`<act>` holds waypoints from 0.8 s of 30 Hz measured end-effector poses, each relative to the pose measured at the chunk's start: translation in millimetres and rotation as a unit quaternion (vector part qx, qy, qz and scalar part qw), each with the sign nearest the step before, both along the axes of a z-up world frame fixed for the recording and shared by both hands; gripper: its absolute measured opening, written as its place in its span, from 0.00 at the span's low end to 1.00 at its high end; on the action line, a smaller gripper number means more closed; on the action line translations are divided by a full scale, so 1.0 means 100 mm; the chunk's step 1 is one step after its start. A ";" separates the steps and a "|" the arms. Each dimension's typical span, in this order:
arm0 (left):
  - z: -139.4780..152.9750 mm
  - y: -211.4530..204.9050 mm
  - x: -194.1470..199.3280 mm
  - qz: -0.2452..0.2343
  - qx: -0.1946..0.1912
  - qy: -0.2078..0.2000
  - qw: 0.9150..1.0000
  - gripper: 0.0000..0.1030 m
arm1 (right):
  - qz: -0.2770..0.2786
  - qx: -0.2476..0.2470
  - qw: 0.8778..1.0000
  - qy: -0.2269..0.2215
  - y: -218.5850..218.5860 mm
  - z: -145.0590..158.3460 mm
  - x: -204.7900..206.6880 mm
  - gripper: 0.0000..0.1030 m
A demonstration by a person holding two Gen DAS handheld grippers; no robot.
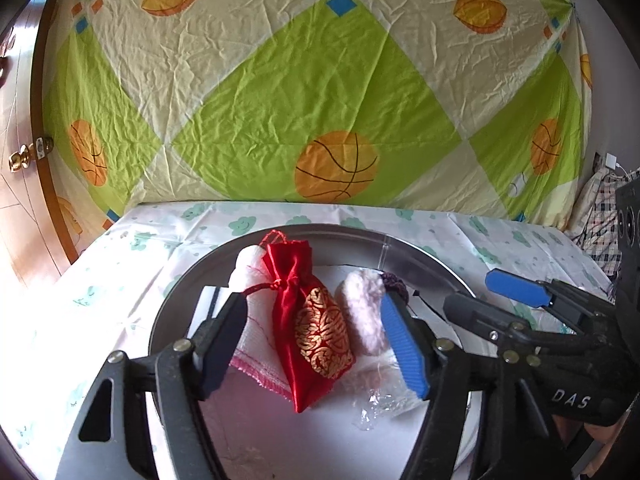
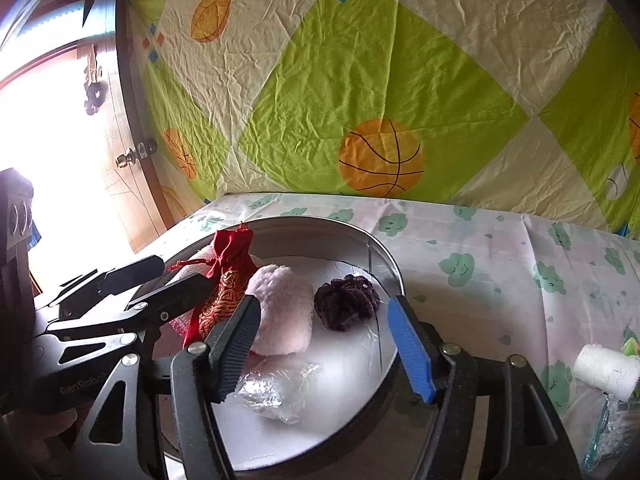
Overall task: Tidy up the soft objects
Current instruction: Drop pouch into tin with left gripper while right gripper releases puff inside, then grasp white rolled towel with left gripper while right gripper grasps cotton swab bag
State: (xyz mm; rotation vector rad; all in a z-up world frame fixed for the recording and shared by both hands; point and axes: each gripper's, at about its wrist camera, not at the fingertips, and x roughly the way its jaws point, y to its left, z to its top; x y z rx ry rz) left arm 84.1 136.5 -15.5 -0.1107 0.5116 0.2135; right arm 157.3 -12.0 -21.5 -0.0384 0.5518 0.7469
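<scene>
A round metal tin [image 1: 360,236] on the bed holds the soft things. A red satin pouch [image 1: 308,320] with a gold pattern lies in it on a white cloth with a pink edge [image 1: 256,320], between the fingers of my left gripper [image 1: 314,300], which is open and does not touch it. Beside the pouch are a pink fluffy piece [image 2: 284,312], a dark purple knitted piece [image 2: 346,302] and a clear plastic wrap [image 2: 276,394]. My right gripper [image 2: 323,304] hangs open over the pink and purple pieces and grips nothing. Each gripper also shows from the side in the other view: right gripper [image 1: 470,292], left gripper [image 2: 184,272].
The tin [image 2: 384,256] sits on a white sheet with green clouds [image 2: 500,264]. A rolled white towel [image 2: 606,372] and a green packet lie at the right. A patterned green and cream cloth [image 1: 320,80] hangs behind. A wooden door with a brass knob [image 1: 24,156] stands at the left.
</scene>
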 end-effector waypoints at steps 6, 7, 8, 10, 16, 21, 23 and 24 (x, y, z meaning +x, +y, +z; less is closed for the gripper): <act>0.09 -0.40 -0.15 -0.030 0.005 -0.033 0.999 0.76 | -0.015 -0.014 0.999 -0.044 -0.45 0.06 -0.25 0.68; 0.11 -0.49 -0.16 -0.039 0.005 -0.036 0.999 0.78 | -0.023 -0.021 0.998 -0.053 -0.57 0.05 -0.29 0.69; 0.12 -0.57 -0.16 -0.047 0.005 -0.038 0.998 0.80 | -0.030 -0.025 0.998 -0.058 -0.68 0.05 -0.30 0.69; 0.13 -0.76 -0.15 -0.068 0.004 -0.044 0.997 0.86 | -0.045 -0.032 0.996 -0.065 -0.93 0.02 -0.32 0.71; 0.04 -1.30 0.00 -0.124 0.006 -0.035 0.992 0.90 | -0.097 -0.084 0.990 -0.063 -1.71 -0.11 -0.15 0.71; -0.11 -1.62 0.14 -0.151 0.003 -0.012 0.988 0.90 | -0.153 -0.094 0.983 -0.033 -2.36 -0.20 0.11 0.71; -0.14 -1.68 0.18 -0.154 0.003 -0.008 0.988 0.90 | -0.172 -0.089 0.981 -0.004 -2.54 -0.24 0.21 0.71; -0.16 -1.70 0.19 -0.155 0.003 -0.005 0.988 0.90 | -0.174 -0.074 0.982 0.013 -2.63 -0.26 0.25 0.71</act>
